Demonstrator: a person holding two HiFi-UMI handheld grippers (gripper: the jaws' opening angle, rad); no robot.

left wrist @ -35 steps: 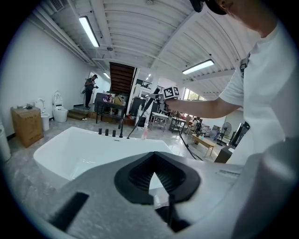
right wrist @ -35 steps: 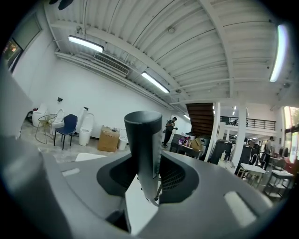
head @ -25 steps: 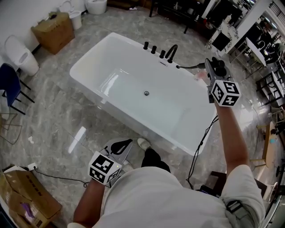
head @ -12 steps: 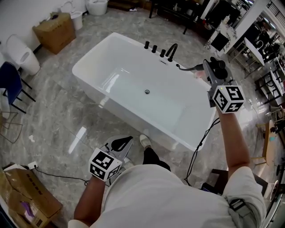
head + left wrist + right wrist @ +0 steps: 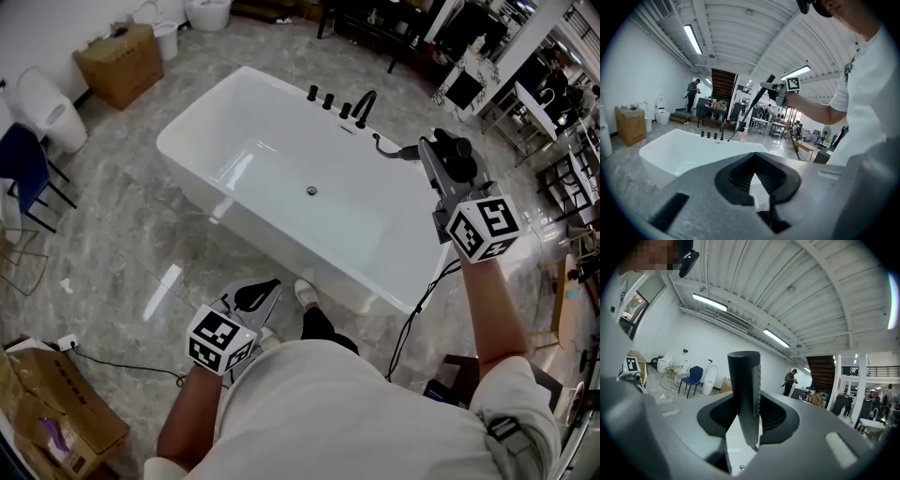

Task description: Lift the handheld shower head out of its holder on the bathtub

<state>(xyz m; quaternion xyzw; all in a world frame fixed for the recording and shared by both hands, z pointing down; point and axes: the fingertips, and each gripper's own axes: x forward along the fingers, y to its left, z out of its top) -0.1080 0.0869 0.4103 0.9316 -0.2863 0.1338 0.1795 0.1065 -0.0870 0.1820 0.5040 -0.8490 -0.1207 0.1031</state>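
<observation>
The white bathtub (image 5: pixel 202 141) fills the middle of the head view, with the black faucet (image 5: pixel 361 105) and knobs on its far rim. My right gripper (image 5: pixel 429 155) is over the tub's far right corner, shut on the black handheld shower head (image 5: pixel 410 150). In the right gripper view the shower head (image 5: pixel 744 394) stands upright between the pads. It hangs clear of the tub rim as a slanted black stick (image 5: pixel 757 97), its hose trailing down toward the faucet. My left gripper (image 5: pixel 267 289) hangs near my body beside the tub, shut and holding nothing.
A black hose or cable (image 5: pixel 420 305) hangs down the tub's near right corner. A cardboard box (image 5: pixel 117 61) and toilets (image 5: pixel 42 108) stand at the far left, with a blue chair (image 5: pixel 23 169). Another box (image 5: pixel 47 422) sits at the lower left. Tables crowd the right side.
My right gripper has moved right, toward me and a little up with the shower head, drawing the hose farther from the faucet. The left gripper has shifted slightly.
</observation>
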